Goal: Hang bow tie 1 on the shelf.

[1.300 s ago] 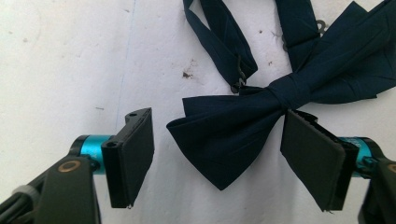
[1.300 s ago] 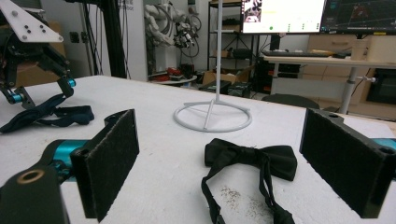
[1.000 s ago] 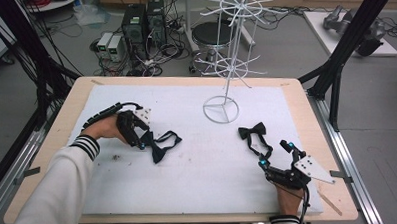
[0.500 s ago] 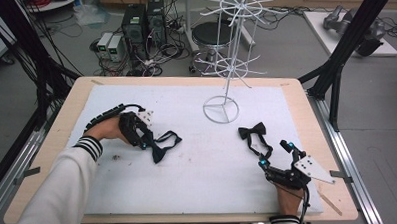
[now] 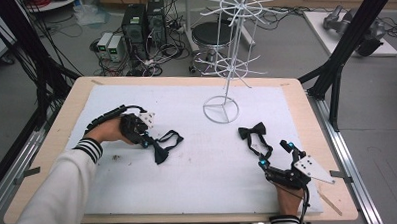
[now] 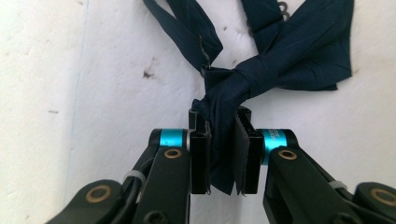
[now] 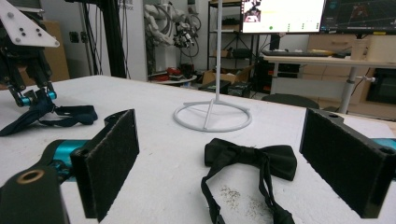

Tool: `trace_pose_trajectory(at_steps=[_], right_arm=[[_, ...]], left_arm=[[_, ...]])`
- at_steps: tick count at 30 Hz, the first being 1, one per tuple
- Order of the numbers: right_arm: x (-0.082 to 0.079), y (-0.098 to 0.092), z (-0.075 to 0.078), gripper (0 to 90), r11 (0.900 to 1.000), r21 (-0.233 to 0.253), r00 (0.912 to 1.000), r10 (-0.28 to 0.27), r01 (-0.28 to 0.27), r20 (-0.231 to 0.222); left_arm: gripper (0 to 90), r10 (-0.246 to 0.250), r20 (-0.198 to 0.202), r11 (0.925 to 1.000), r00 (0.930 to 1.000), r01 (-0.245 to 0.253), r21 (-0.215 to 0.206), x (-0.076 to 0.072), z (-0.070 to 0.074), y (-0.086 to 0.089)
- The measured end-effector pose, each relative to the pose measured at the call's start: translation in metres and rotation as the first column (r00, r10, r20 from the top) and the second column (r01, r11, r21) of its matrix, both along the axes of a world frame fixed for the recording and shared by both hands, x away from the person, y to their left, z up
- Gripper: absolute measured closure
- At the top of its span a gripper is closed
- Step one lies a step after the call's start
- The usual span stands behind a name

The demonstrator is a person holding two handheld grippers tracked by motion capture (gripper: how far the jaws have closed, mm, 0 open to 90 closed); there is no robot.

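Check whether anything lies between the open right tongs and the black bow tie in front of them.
Nothing visible does. The right tongs stand open, and the black bow tie lies straight ahead on bare white table, its strap trailing toward the jaws. The white wire stand sits behind the tie, out of the path.

Navy fabric bow tie (image 6: 280, 60): in the left gripper view its right wing and both strap ends run off the top edge; the wing clamped between the left gripper (image 6: 223, 154) pads is covered by them.
Black fabric bow tie (image 7: 252, 158): its strap leaves the right gripper view at the bottom edge.
White wire display stand (image 7: 212, 114): its pole is cut off at the top; upper arms are out of frame.
Right gripper (image 7: 233, 163): both jaws are cropped at the bottom and right edges.
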State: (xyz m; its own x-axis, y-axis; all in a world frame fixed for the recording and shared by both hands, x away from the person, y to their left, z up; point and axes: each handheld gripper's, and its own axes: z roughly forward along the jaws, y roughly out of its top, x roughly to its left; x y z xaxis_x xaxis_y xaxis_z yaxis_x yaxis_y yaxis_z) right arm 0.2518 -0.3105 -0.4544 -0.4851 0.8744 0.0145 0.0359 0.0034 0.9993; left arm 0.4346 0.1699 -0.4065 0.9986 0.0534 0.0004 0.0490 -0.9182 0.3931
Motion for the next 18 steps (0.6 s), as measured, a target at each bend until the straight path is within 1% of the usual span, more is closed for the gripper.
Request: trace_pose_trajectory(at_steps=[1, 3, 6, 8, 9, 10, 11, 12, 13, 14, 16, 18], right_arm=[[0.000, 0.000, 0.000, 11.1, 1.000, 0.001, 1.0000, 0.002, -0.002, -0.001], [0.000, 0.000, 0.000, 11.1, 1.000, -0.003, 1.0000, 0.000, 0.000, 0.001], [0.000, 0.000, 0.000, 11.1, 1.000, -0.002, 1.0000, 0.000, 0.000, 0.001], [0.000, 0.000, 0.000, 11.1, 1.000, -0.001, 1.0000, 0.000, 0.000, 0.000], [0.000, 0.000, 0.000, 11.1, 1.000, -0.002, 1.0000, -0.001, 0.001, 0.001], [0.000, 0.000, 0.000, 11.1, 1.000, -0.002, 1.0000, -0.001, 0.001, 0.000], [0.000, 0.000, 0.000, 11.1, 1.000, -0.002, 1.0000, -0.001, 0.001, 0.000], [0.001, 0.000, 0.000, 11.2, 1.000, -0.005, 1.0000, -0.002, 0.002, 0.001], [0.001, 0.000, 0.000, 11.1, 1.000, -0.006, 1.0000, -0.002, 0.002, 0.002], [0.001, 0.000, 0.000, 11.2, 1.000, -0.010, 1.0000, 0.000, 0.000, 0.005], [0.001, 0.000, 0.000, 11.1, 1.000, -0.010, 1.0000, 0.000, 0.000, 0.005], [0.001, 0.000, 0.000, 11.1, 1.000, -0.009, 1.0000, -0.002, 0.002, 0.001]], left_arm=[[78.8, 0.013, -0.008, 0.9999, 0.9999, -0.013, -0.002, -0.001, 0.000, 0.000], [78.7, 0.025, 0.006, 0.9997, 0.9997, -0.025, 0.005, -0.003, 0.002, -0.001], [78.5, 0.031, 0.024, 0.9995, 0.9992, -0.031, -0.002, -0.004, 0.005, 0.001], [78.5, 0.050, 0.028, 0.9987, 0.9983, -0.050, -0.013, -0.005, 0.006, 0.002], [78.5, 0.052, 0.030, 0.9986, 0.9982, -0.051, -0.012, -0.005, 0.007, 0.003], [78.5, 0.066, 0.027, 0.9977, 0.9975, -0.065, -0.019, -0.005, 0.007, 0.004], [78.5, 0.066, 0.033, 0.9977, 0.9973, -0.066, -0.014, -0.005, 0.008, 0.005], [78.4, 0.075, 0.038, 0.9969, 0.9965, -0.074, -0.027, -0.006, 0.008, 0.006], [78.4, 0.075, 0.039, 0.9969, 0.9964, -0.074, -0.028, -0.006, 0.009, 0.007], [78.4, 0.085, 0.041, 0.9956, 0.9955, -0.083, -0.043, -0.007, 0.009, 0.007], [78.5, 0.083, 0.047, 0.9957, 0.9954, -0.081, -0.045, -0.008, 0.011, 0.009], [78.5, 0.099, 0.052, 0.9934, 0.9937, -0.096, -0.064, -0.010, 0.013, 0.010]])
